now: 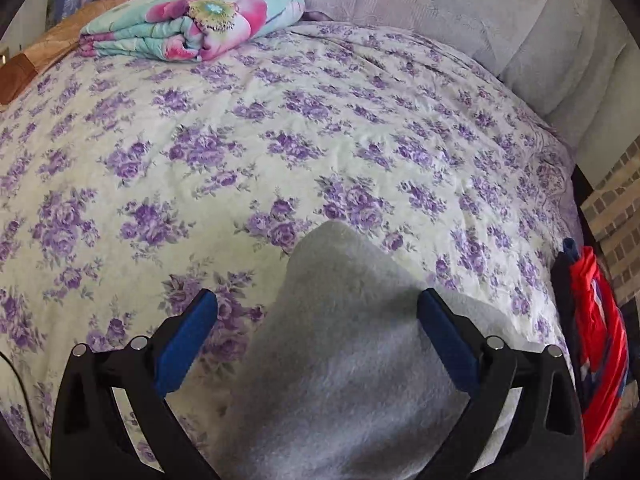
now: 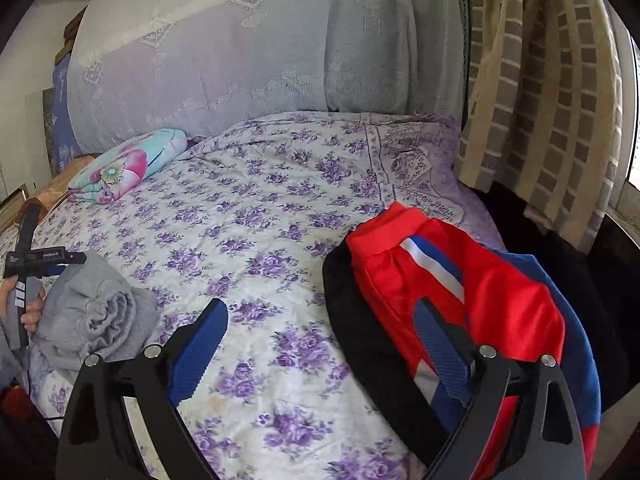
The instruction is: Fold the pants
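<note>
Folded grey pants (image 1: 340, 344) lie on the purple-flowered bedspread (image 1: 240, 140), right under my left gripper (image 1: 318, 312), which is open with blue pads either side of the cloth. In the right wrist view the grey pants (image 2: 96, 316) are a folded bundle at the left, with the left gripper's black body (image 2: 36, 260) above them. My right gripper (image 2: 320, 320) is open over the bedspread (image 2: 260, 220); its right finger overlaps a pile of red, blue and black pants (image 2: 460, 300) at the bed's right edge.
A folded floral blanket (image 1: 192, 24) lies at the far left of the bed, also in the right wrist view (image 2: 128, 164). Grey pillows (image 2: 240, 60) stand at the head. A checked curtain (image 2: 540, 100) hangs right. The red pile (image 1: 596, 344) shows at the bed's right edge.
</note>
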`<state>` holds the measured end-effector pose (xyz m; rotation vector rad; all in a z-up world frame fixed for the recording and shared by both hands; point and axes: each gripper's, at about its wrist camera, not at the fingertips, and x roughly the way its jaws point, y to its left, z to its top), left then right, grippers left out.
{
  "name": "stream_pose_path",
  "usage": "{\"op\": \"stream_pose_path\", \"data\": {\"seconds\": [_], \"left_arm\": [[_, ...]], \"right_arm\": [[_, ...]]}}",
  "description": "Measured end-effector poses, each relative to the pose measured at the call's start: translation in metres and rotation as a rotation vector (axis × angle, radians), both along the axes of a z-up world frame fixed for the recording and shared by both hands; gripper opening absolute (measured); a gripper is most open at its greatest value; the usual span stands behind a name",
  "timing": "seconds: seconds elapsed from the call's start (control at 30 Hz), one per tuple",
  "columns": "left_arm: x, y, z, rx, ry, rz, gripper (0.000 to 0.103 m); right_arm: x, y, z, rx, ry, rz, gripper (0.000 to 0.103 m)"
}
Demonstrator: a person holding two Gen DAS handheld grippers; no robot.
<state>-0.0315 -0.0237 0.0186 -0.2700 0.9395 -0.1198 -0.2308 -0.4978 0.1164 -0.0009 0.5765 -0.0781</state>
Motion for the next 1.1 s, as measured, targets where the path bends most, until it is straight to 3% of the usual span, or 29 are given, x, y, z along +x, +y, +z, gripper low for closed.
{"op": "stream_pose_path", "data": {"seconds": [0.17,0.33,0.53,0.77,1.1], "left_arm": [[0.005,-0.011,0.000,0.042,0.001,0.080,0.099],[0.007,-0.018,-0.006,0.102,-0.003,0.095,0.099],[0.009,-0.008,-0.014,0.037,0.030,0.104,0.099],[0.011,-0.008,-0.018,0.026,0.036,0.106,0.099],[0.014,-0.005,-0.025,0.007,0.047,0.112,0.099]], "right_arm": [[-0.038,-0.017,-0.001,-0.003,-0.062,0.011,0.095],[-0.069,-0.016,-0.005,-0.011,-0.101,0.036,0.095],[-0.088,-0.020,-0.013,-0.010,-0.110,0.035,0.095],[-0.089,-0.037,-0.030,0.055,-0.081,-0.004,0.095],[-0.089,-0.038,-0.036,0.049,-0.089,0.018,0.095]]}}
